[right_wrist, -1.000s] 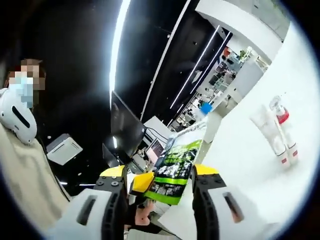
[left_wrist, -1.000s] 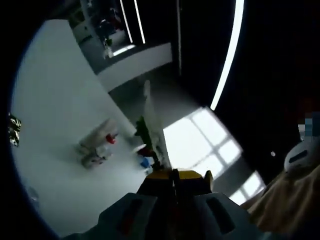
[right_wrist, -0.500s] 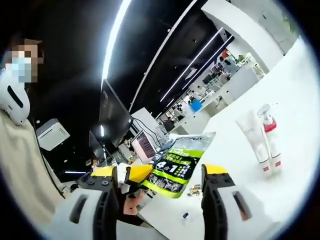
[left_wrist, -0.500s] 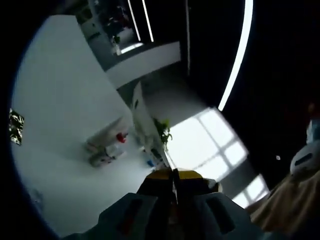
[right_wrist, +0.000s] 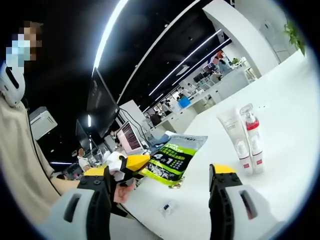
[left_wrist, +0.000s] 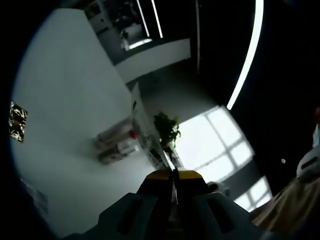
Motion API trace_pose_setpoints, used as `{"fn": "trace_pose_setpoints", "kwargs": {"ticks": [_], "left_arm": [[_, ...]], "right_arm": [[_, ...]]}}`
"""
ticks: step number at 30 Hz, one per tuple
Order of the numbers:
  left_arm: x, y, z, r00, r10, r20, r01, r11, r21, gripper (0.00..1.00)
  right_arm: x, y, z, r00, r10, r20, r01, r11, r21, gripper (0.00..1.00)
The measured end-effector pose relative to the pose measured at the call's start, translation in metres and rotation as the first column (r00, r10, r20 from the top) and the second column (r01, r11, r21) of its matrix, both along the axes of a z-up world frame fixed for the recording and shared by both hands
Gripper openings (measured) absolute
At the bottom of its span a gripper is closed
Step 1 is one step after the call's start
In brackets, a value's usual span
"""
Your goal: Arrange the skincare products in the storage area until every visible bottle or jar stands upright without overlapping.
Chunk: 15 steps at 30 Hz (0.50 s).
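The right tool (right_wrist: 175, 176) has its two yellow-tipped jaws wide apart at the bottom of the frame, and nothing is between them. At the left jaw, the left tool (right_wrist: 131, 163) pinches a green and black pouch (right_wrist: 174, 161) by its edge. In the right part, a white tube (right_wrist: 236, 138) and a spray bottle (right_wrist: 252, 138) lie side by side on the white tabletop (right_wrist: 285, 100).

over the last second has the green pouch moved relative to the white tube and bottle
Yes. In the right gripper view the green pouch, pinched by the left gripper, has tipped from upright to nearly flat over the table; the white tube and bottle lie where they were.
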<state>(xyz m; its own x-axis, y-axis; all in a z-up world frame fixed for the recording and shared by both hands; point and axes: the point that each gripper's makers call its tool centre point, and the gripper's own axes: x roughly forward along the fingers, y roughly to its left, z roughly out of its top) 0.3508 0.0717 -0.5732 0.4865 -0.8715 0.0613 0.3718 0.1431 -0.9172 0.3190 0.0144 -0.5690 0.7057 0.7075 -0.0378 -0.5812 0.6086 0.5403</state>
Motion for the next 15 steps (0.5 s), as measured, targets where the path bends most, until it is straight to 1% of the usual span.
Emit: {"fn": "trace_pose_setpoints", "kwargs": {"ticks": [9, 15], "left_arm": [[0.013, -0.004, -0.032, 0.998, -0.001, -0.06, 0.004, 0.999, 0.05, 0.0], [0.019, -0.009, -0.049, 0.996, -0.01, -0.091, 0.017, 0.997, 0.076, 0.0]], "right_arm": [[-0.002, -0.01, -0.023, 1.0, -0.019, -0.02, 0.016, 0.993, -0.115, 0.89], [-0.002, -0.018, -0.031, 0.999, -0.046, -0.029, 0.041, 0.989, -0.145, 0.93]]}}
